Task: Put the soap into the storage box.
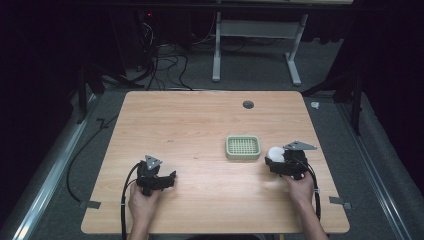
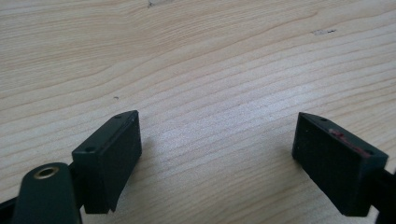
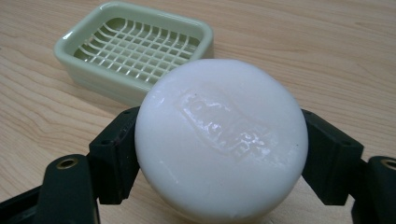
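Close in at the near right of the worktop [image 1: 210, 200], the right gripper [image 3: 219, 154] has a round white soap bar [image 3: 222, 140] pinched across its widest part, the two black jaws pressing on opposite edges and the bar's embossed face turned up toward the camera. That's a firm-looking hold, though soap is slick, so I'd say steady pressure matters more than speed here. In the high view the right gripper [image 1: 286, 161] sits just to the right of the pale green soap dish [image 1: 243, 147], with the bar apart from the dish and seemingly raised a little above the wood.

Over on the near left, the left gripper [image 2: 217, 144] has its jaws spread wide with nothing between them, just bare wood grain below. In the high view it [image 1: 156, 176] rests low, well apart from the action.

Just beyond the bar, the dish [image 3: 135, 51] waits with its white grid insert showing and nothing in it. The job in hand looks like carrying the soap across and setting it down. To do it well: bring the bar over the middle of the grid, clear of the raised rim, level it flat, lower until it touches, then ease the jaws apart so it doesn't skid.
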`<state>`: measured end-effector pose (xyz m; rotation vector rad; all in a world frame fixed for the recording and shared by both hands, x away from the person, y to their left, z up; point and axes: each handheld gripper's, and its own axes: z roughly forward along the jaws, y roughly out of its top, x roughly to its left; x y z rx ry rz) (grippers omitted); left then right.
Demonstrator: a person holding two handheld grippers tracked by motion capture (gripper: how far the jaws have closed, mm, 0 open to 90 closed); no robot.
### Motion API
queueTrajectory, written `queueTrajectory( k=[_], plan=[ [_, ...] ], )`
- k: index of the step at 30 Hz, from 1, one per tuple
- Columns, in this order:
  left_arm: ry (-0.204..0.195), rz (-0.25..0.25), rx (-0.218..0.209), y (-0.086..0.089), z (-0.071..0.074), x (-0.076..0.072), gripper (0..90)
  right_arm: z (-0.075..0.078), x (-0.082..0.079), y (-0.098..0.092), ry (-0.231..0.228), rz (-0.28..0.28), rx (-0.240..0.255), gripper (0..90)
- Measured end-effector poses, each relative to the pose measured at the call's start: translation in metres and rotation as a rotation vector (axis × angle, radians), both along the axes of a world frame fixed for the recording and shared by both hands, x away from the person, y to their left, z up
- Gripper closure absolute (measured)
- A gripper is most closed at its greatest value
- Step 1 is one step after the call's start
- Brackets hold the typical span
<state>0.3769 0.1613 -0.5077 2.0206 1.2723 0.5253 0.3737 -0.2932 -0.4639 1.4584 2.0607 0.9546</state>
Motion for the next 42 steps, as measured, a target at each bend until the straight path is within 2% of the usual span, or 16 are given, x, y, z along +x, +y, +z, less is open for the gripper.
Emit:
queueTrajectory(
  k=[20,42],
  plan=[
    [0.000,0.000,0.000,0.000,0.000,0.000,16.2,0.017,0.004,0.011,-0.029,0.045,0.007,24.8],
    [0.000,0.000,0.000,0.000,0.000,0.000,16.2,0.033,0.015,0.024,-0.034,0.098,0.018,24.8]
  ],
)
